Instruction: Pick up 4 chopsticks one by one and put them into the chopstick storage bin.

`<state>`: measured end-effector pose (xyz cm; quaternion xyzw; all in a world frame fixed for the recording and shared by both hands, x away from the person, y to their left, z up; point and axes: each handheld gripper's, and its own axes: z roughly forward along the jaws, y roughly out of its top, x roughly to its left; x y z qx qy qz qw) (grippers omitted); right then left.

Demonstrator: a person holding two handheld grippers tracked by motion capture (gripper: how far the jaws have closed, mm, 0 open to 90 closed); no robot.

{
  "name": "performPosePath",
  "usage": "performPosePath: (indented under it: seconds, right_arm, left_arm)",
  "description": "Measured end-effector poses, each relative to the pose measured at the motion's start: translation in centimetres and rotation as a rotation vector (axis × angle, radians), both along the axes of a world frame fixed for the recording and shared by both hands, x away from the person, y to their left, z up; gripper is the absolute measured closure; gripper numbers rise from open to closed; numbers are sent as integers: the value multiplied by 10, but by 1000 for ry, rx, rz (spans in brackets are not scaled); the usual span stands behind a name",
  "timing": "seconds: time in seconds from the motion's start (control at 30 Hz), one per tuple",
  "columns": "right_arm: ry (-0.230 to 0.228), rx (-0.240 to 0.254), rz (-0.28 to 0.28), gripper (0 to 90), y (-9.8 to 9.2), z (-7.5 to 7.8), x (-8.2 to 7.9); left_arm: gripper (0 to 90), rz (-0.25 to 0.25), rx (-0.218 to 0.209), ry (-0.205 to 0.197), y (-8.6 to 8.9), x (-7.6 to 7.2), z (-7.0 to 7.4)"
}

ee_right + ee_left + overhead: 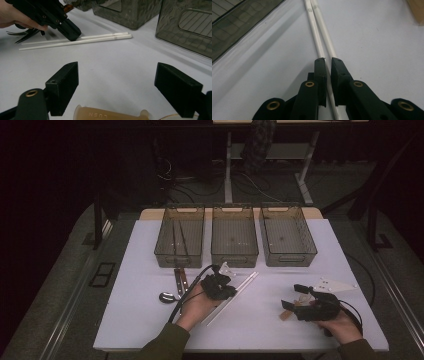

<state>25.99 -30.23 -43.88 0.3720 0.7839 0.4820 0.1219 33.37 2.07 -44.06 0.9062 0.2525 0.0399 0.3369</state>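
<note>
Where jaws hide it | left gripper (328, 61) pinching chopstick (329, 47) | right gripper (116, 75) wide, empty

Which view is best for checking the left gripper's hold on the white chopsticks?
Left gripper view: the left gripper is shut on one of the white chopsticks, seen close. Right gripper view shows the pair side-on, jaws hiding the contact. High view shows them small, partly under the hand.

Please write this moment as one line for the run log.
left gripper: closing on chopsticks | right gripper: open, spoon handle below | three bins: behind
</note>
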Motion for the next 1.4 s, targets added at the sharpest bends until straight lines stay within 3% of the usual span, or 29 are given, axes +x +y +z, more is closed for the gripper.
performPosePath:
  seconds: [0.17, 0.4, 0.97, 1.4]
  right_arm:
    - [0, 1, 0, 192, -1, 0, 0]
    - [-2, 0, 1, 192, -1, 0, 0]
    - [-1, -1, 3, 192, 1, 0, 0]
    - [-3, 1, 1, 192, 0, 1, 0]
  left_arm:
    - [840, 3, 9, -11, 0, -1, 0]
    - [825, 35, -15, 3, 2, -2, -2]
    - [844, 49, -24, 15, 2, -1, -3]
    - [844, 52, -128, 67, -2, -1, 0]
